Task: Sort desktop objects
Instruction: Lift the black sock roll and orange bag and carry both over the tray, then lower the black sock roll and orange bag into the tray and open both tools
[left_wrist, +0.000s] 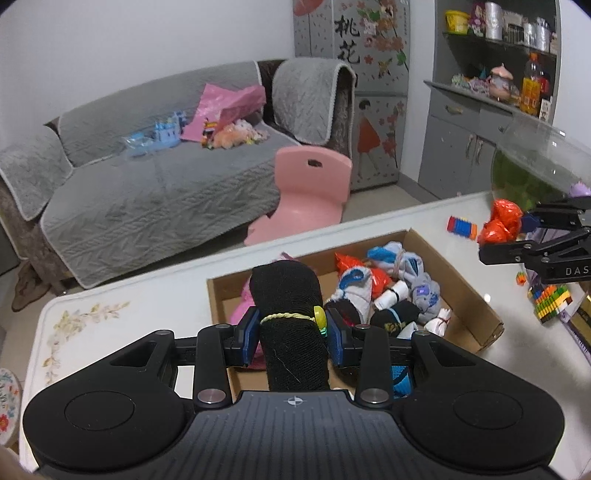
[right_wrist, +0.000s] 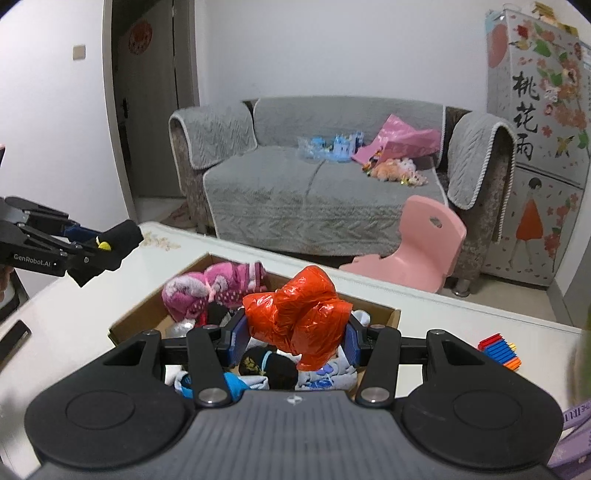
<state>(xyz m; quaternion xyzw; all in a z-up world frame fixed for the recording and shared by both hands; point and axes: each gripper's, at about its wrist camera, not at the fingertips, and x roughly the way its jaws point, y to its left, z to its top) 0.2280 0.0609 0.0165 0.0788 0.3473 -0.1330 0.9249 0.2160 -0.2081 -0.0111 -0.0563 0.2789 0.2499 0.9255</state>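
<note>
A black rolled sock (left_wrist: 291, 325) is being held between the pads of the left claw (left_wrist: 291, 332), above the near edge of a cardboard box (left_wrist: 476, 291); its long axis is being kept along the line of the fingers, its far end pointing away from the camera and up over the box, its near end running back under the claw body; a yellow elastic band (left_wrist: 286, 316) is being seen wound across it at the pads.

A crumpled orange plastic bag (right_wrist: 299, 317) is being gripped by the right claw (right_wrist: 295, 332), both pads pressed into its sides; no clear long axis is being shown by it, though a loose corner is hanging downward; it is being held over the box's near side.

The box is lying on the white worktop (left_wrist: 110, 306); it is being filled by rolled socks (left_wrist: 391, 291), with a pink fluffy garment (right_wrist: 214, 288) at its far left corner as seen from the right wrist.

Stacked coloured blocks (right_wrist: 498, 350) are lying on the worktop to the right of the box, well apart from it; a pink chair (right_wrist: 417, 247) is standing beyond the worktop, with a grey sofa (right_wrist: 314, 192) behind; nothing is being seen between either held thing and the open box.
</note>
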